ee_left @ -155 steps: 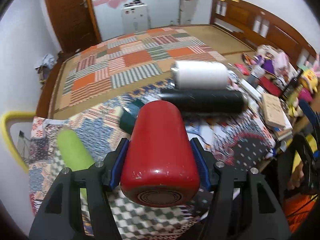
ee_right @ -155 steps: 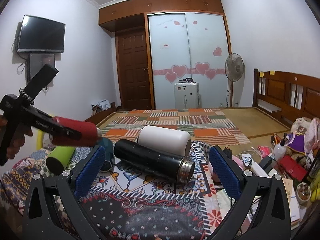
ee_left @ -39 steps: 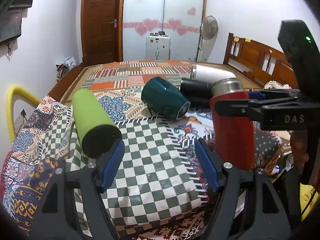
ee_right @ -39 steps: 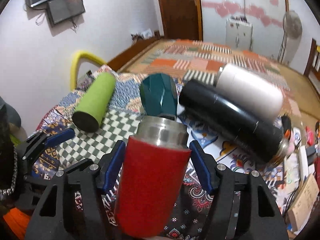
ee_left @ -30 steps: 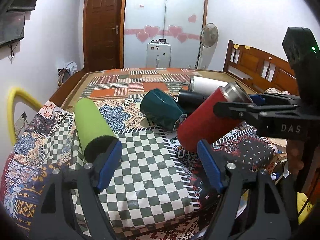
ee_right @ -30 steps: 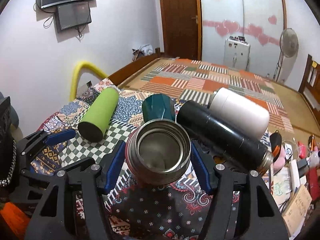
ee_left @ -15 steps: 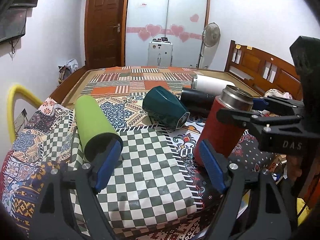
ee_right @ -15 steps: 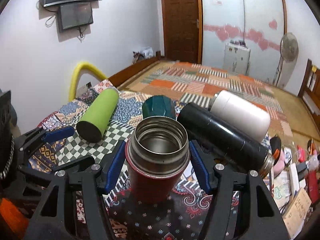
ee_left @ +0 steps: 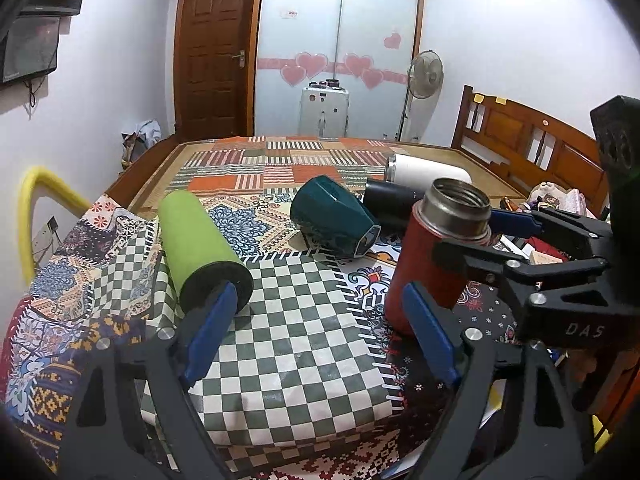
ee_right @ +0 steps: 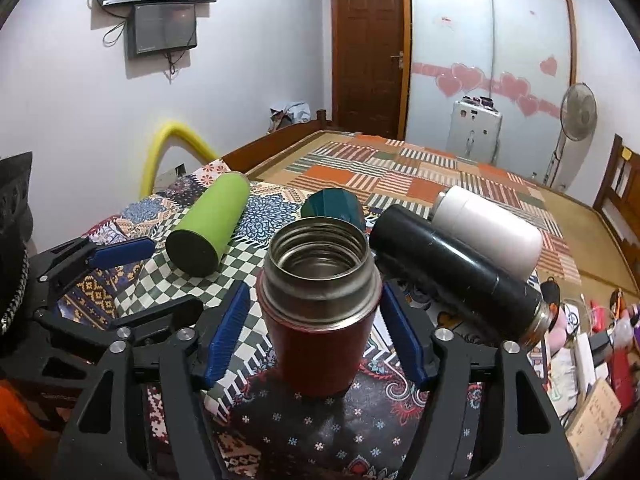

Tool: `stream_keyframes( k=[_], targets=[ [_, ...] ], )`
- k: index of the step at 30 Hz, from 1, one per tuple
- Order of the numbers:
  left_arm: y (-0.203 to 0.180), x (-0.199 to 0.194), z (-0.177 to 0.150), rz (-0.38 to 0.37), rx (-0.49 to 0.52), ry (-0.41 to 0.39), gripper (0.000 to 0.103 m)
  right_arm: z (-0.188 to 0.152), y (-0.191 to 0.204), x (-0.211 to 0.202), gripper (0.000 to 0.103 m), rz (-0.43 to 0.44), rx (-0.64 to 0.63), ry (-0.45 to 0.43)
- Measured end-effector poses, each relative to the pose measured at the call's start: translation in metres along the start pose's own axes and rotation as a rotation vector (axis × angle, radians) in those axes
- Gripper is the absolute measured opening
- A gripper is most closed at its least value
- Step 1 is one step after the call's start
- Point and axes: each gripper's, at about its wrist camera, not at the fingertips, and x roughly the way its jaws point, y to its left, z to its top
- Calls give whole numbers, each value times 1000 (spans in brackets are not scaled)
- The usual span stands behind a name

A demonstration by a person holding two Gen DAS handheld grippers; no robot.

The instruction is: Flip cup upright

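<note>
The red cup (ee_right: 320,312) stands upright, steel mouth up, on the dark flowered patch of the cloth-covered desk (ee_left: 288,344), between the pads of the right tongs (ee_right: 316,332), which are spread open with a gap on each side, no pad touching it. The left tongs (ee_left: 320,340) hang open and empty over the checkered patch. The likely risk is a pad clipping the cup as the right tongs back away, and the soft, wrinkled cloth would let it tip toward the black flask (ee_right: 452,276) just beside it. I count five vessels: one red cup upright, and four lying down, namely one green bottle (ee_left: 200,252), one teal cup (ee_left: 332,216), one black flask and one white flask (ee_right: 488,232).
</note>
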Motion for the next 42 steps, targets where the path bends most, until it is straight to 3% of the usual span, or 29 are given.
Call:
stream_keyframes(
  k=[7, 14, 18, 24, 26, 28, 30, 42],
  targets=[
    [-7, -27, 12, -1, -9, -60, 86, 4, -1, -34, 68, -10, 30, -82],
    [-26, -84, 28, 21, 8, -205, 86, 8, -1, -87, 70, -62, 55, -226],
    [-40, -118, 33, 39, 18, -289, 86, 4, 3, -124, 84, -105, 73, -334],
    [-61, -163, 34, 56, 33, -387, 87, 0, 6, -158, 84, -104, 104, -420],
    [-67, -172, 32, 65, 39, -407, 90, -3, 7, -167, 85, -110, 112, -442],
    [-72, -181, 30, 70, 42, -424, 92, -6, 8, -172, 98, -121, 118, -462],
    [-76, -186, 27, 70, 45, -434, 94, -12, 10, -178, 103, -146, 120, -489],
    [-92, -196, 16, 93, 61, -458, 102, -27, 16, -193, 103, -180, 102, -527]
  ],
)
